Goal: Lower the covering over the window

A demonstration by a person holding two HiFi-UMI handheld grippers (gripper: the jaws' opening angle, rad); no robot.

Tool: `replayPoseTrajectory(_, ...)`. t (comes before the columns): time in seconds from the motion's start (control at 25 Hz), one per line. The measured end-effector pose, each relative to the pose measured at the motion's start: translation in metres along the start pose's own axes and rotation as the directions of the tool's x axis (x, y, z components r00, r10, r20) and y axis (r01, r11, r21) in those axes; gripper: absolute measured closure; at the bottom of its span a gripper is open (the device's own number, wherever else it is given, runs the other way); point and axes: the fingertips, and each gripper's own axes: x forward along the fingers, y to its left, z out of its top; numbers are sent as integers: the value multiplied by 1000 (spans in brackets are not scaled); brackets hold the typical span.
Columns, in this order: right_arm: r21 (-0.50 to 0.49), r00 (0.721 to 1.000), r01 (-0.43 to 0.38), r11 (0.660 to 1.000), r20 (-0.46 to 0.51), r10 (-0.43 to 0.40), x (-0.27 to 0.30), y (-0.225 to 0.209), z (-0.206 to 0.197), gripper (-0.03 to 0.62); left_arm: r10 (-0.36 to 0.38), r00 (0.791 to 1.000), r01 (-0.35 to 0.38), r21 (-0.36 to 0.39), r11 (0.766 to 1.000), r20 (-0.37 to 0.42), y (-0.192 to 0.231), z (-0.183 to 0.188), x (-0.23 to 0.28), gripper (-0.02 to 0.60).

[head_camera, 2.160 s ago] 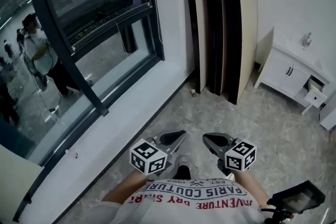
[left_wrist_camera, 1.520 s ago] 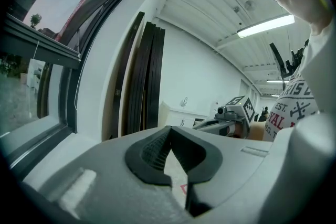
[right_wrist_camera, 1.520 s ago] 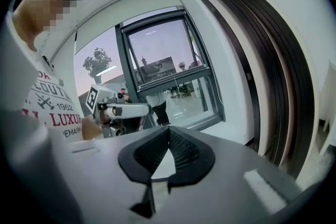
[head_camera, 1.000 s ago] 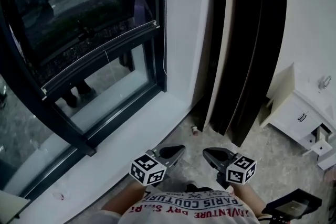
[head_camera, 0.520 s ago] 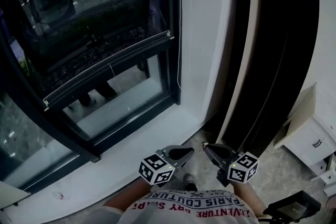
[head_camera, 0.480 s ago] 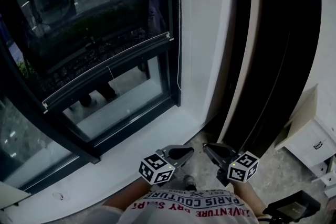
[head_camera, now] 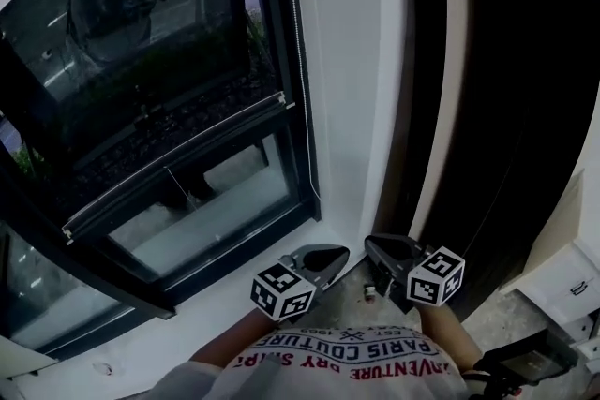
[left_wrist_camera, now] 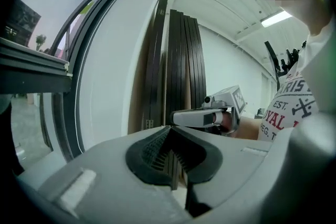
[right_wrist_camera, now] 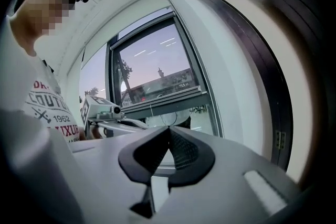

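The window (head_camera: 141, 108) fills the left of the head view. A dark see-through blind covers its upper part, and the blind's pale bottom rail (head_camera: 178, 162) slants across the glass about halfway down. A thin bead cord (head_camera: 298, 70) hangs along the right frame. My left gripper (head_camera: 337, 250) and right gripper (head_camera: 373, 244) are side by side low in the middle, above the sill's right end and apart from cord and blind. Both are shut and empty, as the left gripper (left_wrist_camera: 169, 129) and right gripper (right_wrist_camera: 169, 129) show in their own views. The rail (right_wrist_camera: 163, 99) also shows in the right gripper view.
A white sill (head_camera: 216, 314) runs under the window. A white wall pillar (head_camera: 347, 61) stands right of the frame, with tall dark boards (head_camera: 497, 108) leaning beside it. A white cabinet (head_camera: 572, 281) is at the lower right. A small object (head_camera: 368, 293) lies on the floor.
The view has swung toward the window's right edge and the pillar. Both grippers have come forward together and stayed shut. The cabinet has slid nearly out of the picture.
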Motion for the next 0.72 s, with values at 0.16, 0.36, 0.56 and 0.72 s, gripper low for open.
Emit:
replayPoseTrajectory(0.16,-2,1000,-12,1000,18,12,12,-16,14,589,40,999,-40,8,999,6,29,10,2,578)
replayPoseTrajectory(0.36,-26,999,-32,999,13,32,29,-34,25,589,77,996,-76,-22,997,45,67,25,11,578)
replayPoseTrajectory(0.56,-65,1000,-24,998,14,25,39,-51,40,589,78,995,-75,-48,996,61,101,42,25,578)
replayPoseTrajectory(0.72,-75,1000,-16,997,2,17,47,-66,47,589,38,996,-38,5,999,80,119,69,36,578)
